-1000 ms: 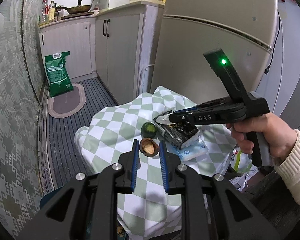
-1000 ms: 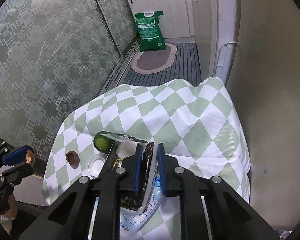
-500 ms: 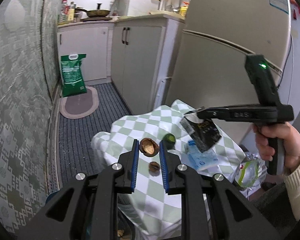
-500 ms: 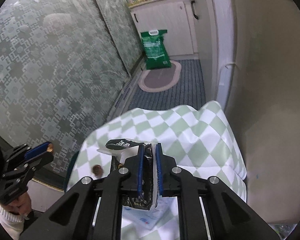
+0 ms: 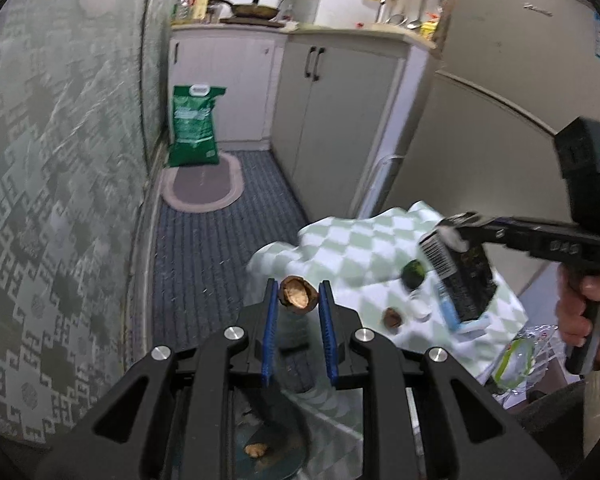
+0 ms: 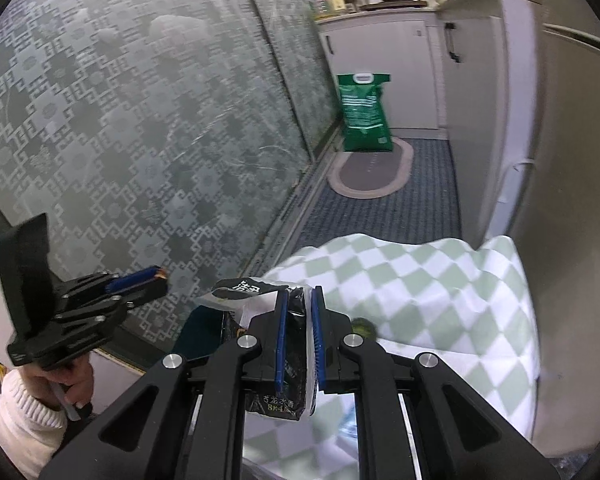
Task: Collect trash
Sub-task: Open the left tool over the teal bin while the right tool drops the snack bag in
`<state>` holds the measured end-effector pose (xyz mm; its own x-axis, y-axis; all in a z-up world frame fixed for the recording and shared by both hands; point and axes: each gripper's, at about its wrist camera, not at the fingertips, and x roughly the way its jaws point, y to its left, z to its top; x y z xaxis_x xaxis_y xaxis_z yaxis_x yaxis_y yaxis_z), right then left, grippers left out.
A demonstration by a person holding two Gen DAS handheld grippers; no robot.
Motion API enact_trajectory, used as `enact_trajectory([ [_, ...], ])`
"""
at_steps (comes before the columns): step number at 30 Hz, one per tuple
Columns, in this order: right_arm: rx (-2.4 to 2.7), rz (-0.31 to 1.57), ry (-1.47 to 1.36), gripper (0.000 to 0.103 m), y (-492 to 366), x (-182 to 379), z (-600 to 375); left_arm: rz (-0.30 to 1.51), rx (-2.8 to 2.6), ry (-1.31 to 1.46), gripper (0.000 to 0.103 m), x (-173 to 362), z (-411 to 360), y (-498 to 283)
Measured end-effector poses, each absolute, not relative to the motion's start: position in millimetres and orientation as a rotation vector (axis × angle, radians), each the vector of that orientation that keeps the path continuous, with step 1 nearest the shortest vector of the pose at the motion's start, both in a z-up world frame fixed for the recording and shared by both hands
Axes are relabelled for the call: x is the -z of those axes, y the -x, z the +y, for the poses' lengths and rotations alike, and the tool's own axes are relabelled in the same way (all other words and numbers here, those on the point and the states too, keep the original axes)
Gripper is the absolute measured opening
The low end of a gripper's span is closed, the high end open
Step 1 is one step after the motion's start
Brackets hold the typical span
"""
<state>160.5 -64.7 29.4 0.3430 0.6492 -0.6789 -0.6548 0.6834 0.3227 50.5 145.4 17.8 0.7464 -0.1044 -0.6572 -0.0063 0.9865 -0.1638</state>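
My two wrist cameras look forward along my jaws, down the kitchen aisle. Both share the checkered counter and the green bag at 12 o'clock.

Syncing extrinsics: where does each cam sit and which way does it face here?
Left wrist: rides the left gripper, looks down the kitchen aisle; fingers hold a walnut shell; right gripper and hand in view.
Right wrist: rides the right gripper, faces the aisle and patterned wall; fingers clamp a black wrapper; left gripper in view.
Shared: green bag, checked cloth, the wrapper.
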Motion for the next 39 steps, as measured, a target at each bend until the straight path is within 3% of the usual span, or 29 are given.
enact_trajectory([
  [13, -0.944, 0.893, 0.021, 0.011, -151, -25, -15, 0.918, -0.056, 0.158, 0.022, 28, 190, -45],
  [16, -0.965, 0.896, 0.028, 0.011, -148, -23, -3, 0.941, -0.08, 0.137, 0.035, 35, 195, -42],
  [34, -1.048, 0.976, 0.143, 0.011, -129, 10, 71, 0.943, -0.107, 0.173, 0.039, 36, 226, -25],
  [39, -1.062, 1.011, 0.196, 0.011, -121, 24, 89, 0.913, -0.135, 0.166, 0.047, 30, 231, -22],
])
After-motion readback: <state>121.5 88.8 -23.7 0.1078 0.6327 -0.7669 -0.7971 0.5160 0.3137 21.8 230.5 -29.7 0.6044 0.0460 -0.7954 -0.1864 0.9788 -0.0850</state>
